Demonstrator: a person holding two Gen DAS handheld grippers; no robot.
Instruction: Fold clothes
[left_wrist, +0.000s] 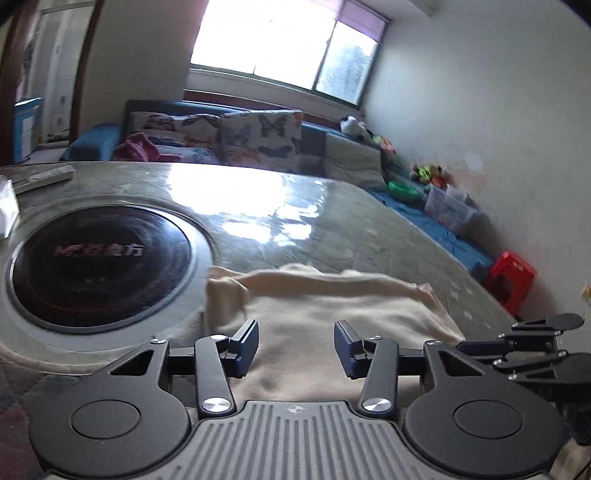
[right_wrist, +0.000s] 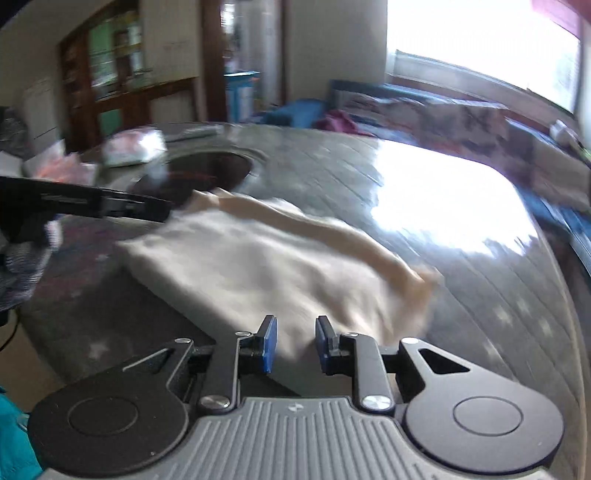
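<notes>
A cream garment (left_wrist: 332, 317) lies folded flat on the round glass-topped table (left_wrist: 295, 206), its far edge bunched into a ridge. My left gripper (left_wrist: 295, 347) is open above the garment's near part, nothing between its blue pads. In the right wrist view the same garment (right_wrist: 258, 266) lies ahead, blurred by motion. My right gripper (right_wrist: 294, 347) is open with a narrow gap, over the garment's near edge, holding nothing. The left gripper (right_wrist: 110, 206) shows at the left of that view, and the right gripper (left_wrist: 524, 343) at the right of the left wrist view.
A black round cooktop (left_wrist: 99, 258) is set in the table centre, left of the garment. A sofa with butterfly cushions (left_wrist: 240, 136) stands behind. A red stool (left_wrist: 509, 277) and toy boxes (left_wrist: 447, 206) line the right wall. Packets (right_wrist: 129, 147) lie on the table's far left.
</notes>
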